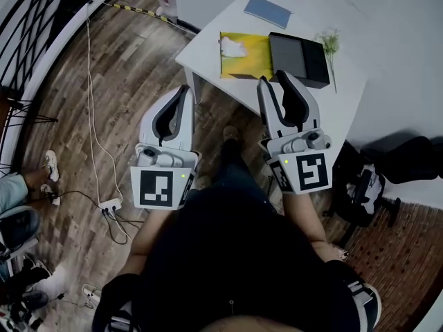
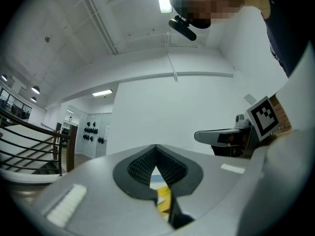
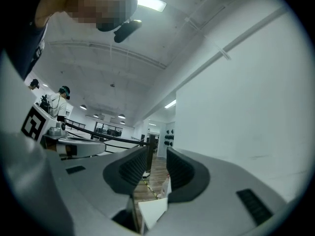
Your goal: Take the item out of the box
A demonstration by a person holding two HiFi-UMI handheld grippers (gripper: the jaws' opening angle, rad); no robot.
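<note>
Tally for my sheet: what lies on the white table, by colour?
blue booklet: 1
yellow box half: 1
black box half: 1
white item inside the yellow half: 1
green sprig: 1
Total: 5

We see a white table [image 1: 346, 19] that stands on a wooden floor [image 1: 131, 68]. Directly on the table, near its front edge, lies an open box [image 1: 297, 55]; its left half is yellow inside and its right half is dark grey. Behind the box, apart from it, lies a thin blue notebook [image 1: 267, 10]. Just beside the right side of the box lies a small green sprig [image 1: 330, 45]. On the floor, left of the table, a white cable [image 1: 91, 116] runs to a white power strip [image 1: 111, 205].
</note>
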